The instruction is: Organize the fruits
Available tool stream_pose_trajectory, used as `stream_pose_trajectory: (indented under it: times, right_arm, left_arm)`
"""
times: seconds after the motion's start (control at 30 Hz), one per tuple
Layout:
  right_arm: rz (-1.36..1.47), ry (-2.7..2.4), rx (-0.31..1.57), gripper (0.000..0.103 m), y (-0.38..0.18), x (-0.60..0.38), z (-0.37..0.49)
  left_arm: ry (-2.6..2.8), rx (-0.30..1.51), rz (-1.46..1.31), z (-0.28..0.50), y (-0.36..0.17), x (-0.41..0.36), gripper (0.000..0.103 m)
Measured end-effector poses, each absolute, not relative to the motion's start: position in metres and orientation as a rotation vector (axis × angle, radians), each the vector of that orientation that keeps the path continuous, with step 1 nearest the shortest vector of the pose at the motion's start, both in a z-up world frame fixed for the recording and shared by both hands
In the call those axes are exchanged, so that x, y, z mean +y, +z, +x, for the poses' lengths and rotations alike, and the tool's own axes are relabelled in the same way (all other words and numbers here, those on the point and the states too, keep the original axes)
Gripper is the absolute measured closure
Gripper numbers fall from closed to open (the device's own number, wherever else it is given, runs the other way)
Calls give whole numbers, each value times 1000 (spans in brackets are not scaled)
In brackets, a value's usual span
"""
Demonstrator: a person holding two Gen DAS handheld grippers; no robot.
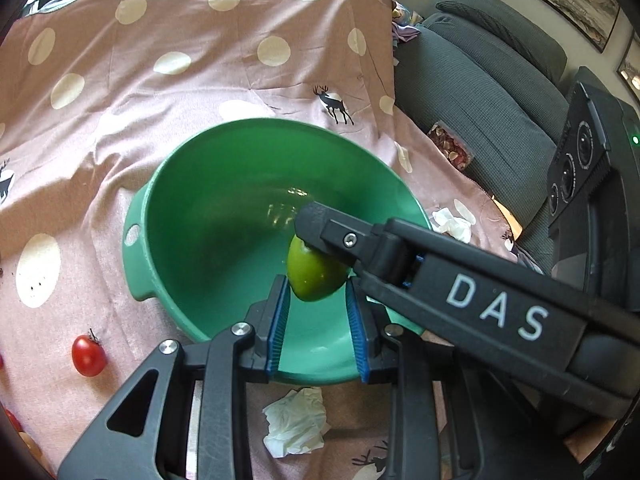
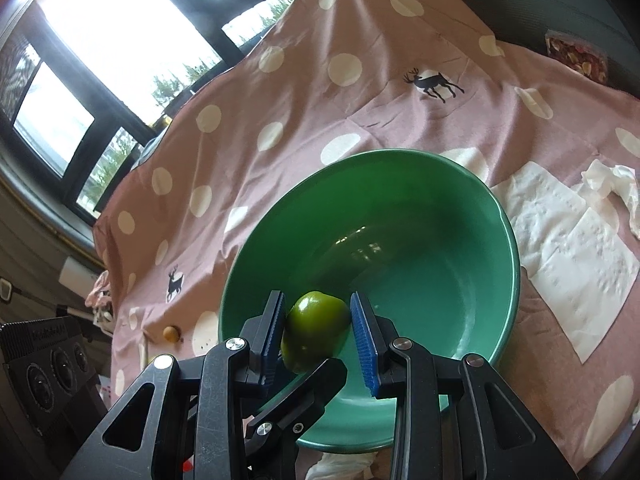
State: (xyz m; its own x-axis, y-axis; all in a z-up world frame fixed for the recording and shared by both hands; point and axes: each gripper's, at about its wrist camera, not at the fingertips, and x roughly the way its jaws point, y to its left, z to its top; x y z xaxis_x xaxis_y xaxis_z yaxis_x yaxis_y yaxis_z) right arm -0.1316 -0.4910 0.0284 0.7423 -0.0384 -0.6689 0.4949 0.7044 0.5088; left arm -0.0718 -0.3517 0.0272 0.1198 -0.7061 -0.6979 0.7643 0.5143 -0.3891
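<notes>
Held lime (image 2: 314, 330) over bowl (image 2: 472, 208) in right claw (image 2: 318, 334), pads touching both sides. Left claw (image 1: 318, 322) apart, just beside lime. Tomato (image 1: 88, 355) left on cloth (image 1: 224, 80).

Glossy smooth bowl (image 1: 192, 200) is reflecting window light; cloth (image 1: 160, 80) is looking matt, wrinkled; tissue (image 1: 296, 420) is lying crumpled; fruit (image 2: 316, 330) is shining waxy; pads (image 2: 364, 344) are showing ribbed rubber.

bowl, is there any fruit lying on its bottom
No, the bowl bottom is bare; the green fruit sits between gripper fingers above it.
</notes>
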Motion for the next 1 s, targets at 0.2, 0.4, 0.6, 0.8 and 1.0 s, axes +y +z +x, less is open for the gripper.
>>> stream_pose_trajectory:
  times: [0.2, 0.4, 0.6, 0.8, 1.0]
  right_arm:
    - [745, -337, 689, 67, 27, -491, -130]
    - [717, -370, 672, 67, 28, -490, -129]
    - [570, -551, 635, 66, 37, -481, -122]
    - [543, -594, 612, 54, 32, -481, -109]
    - [418, -702, 667, 54, 22, -476, -89]
  left_arm:
    - [-1068, 976, 63, -72, 27, -351, 75]
    - [-1023, 968, 31, -72, 33, -330, 75]
    - [-936, 917, -37, -72, 56, -274, 58]
    - [-796, 885, -109, -63, 66, -203, 36]
    - [-610, 837, -233, -43, 44, -141, 28]
